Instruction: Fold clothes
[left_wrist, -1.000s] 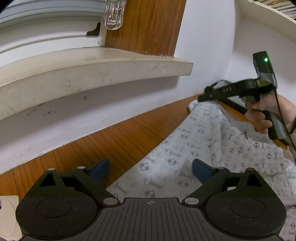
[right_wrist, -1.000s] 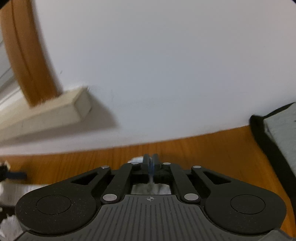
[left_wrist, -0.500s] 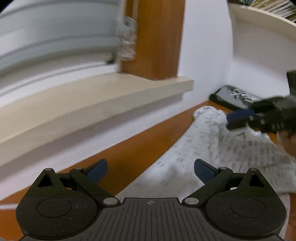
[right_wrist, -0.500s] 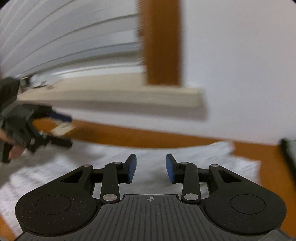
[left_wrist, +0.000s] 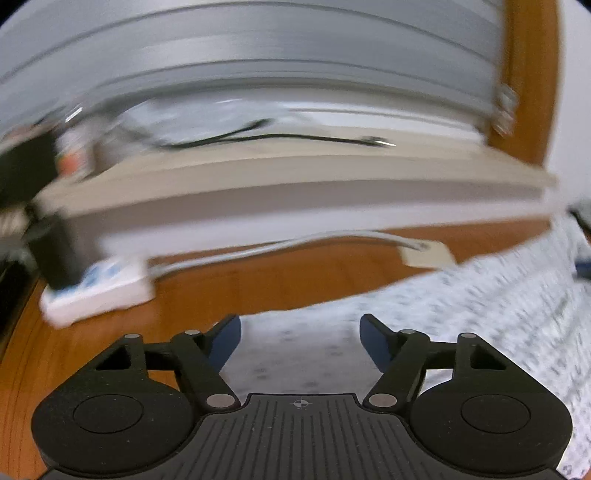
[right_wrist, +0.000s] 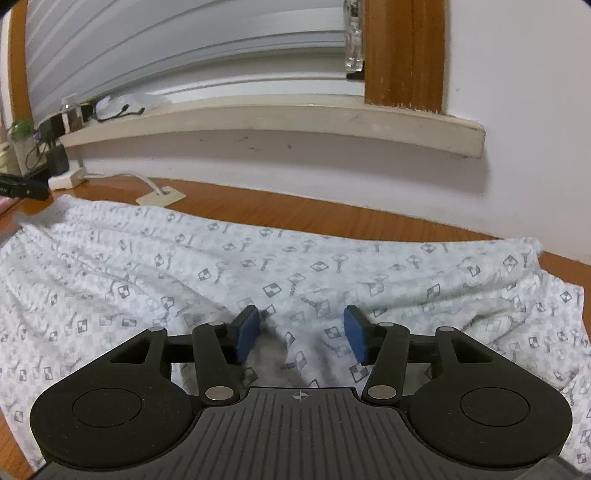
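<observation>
our right gripper (right_wrist: 301, 334) opening over a raised fold of cloth (right_wrist: 258, 266), pads clear of it, our left gripper (left_wrist: 300, 341) closing, nothing gripped, above the cloth's edge, cloth spread on the wooden table (right_wrist: 332, 218), sill (right_wrist: 258, 125) beyond

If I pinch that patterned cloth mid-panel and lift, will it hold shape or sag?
The cloth likely sags: it lies thin, in soft wrinkles. It probably slides easily on the smooth wooden table. It looks light.
</observation>
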